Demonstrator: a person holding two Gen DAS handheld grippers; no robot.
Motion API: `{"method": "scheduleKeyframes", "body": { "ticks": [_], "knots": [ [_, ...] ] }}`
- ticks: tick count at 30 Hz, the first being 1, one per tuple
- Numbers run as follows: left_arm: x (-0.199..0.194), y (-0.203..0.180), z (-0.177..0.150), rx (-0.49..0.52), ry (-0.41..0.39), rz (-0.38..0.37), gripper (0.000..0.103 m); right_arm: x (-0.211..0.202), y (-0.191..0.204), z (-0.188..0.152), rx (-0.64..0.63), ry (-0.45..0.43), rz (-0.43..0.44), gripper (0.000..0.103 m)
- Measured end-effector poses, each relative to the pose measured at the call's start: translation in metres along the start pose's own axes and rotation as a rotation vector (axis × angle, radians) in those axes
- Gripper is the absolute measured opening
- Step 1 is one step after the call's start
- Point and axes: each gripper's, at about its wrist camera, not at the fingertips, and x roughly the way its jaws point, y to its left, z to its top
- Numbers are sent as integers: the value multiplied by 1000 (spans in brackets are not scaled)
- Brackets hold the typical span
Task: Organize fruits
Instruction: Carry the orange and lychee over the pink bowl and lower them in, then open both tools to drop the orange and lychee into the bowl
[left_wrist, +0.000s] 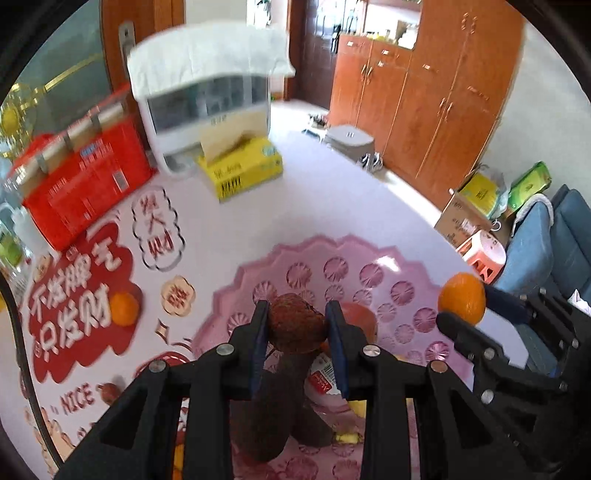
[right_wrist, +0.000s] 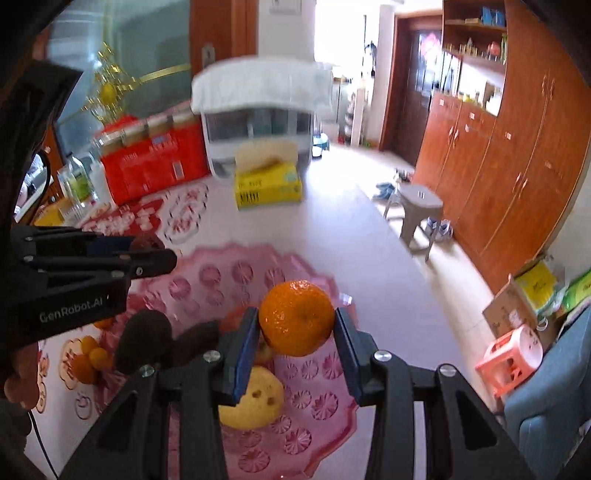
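While our left gripper (left_wrist: 297, 325) clamps its jaws on a brown fruit (left_wrist: 295, 321), our right gripper (right_wrist: 297, 325) squeezes an orange (right_wrist: 296, 317), both above the pink plate (right_wrist: 221, 273) near the counter's edge.

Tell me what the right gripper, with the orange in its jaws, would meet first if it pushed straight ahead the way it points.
Probably the pink tray: the right gripper angles down over it, holding the orange above the tray's far part. Depth is unclear; it might instead pass the rim and reach the white tabletop.
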Motion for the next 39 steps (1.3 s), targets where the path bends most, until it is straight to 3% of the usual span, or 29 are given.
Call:
{"method": "scheduleKeyframes", "body": {
  "ticks": [8,20,22,24,26,32,39],
  "knots": [
    [53,-2,-14,-20,77,20,29,51,-4,-26,25,138,3,41],
    [75,-7,-21,-29,121,44,30,74,-10,-36,48,205,12,43],
    [75,-7,-22,-28,119,44,38,74,-10,-37,51,201,22,45],
    [73,-7,-23,-29,106,59,57,73,-10,-36,59,191,26,53],
    [69,-6,-23,-33,92,57,67,71,-9,-33,61,178,29,59],
    [57,-4,-21,-50,72,45,77,65,-6,-29,74,160,38,60],
    [35,-8,-20,-26,45,33,80,51,-2,-25,80,130,42,60]
  ]
}}
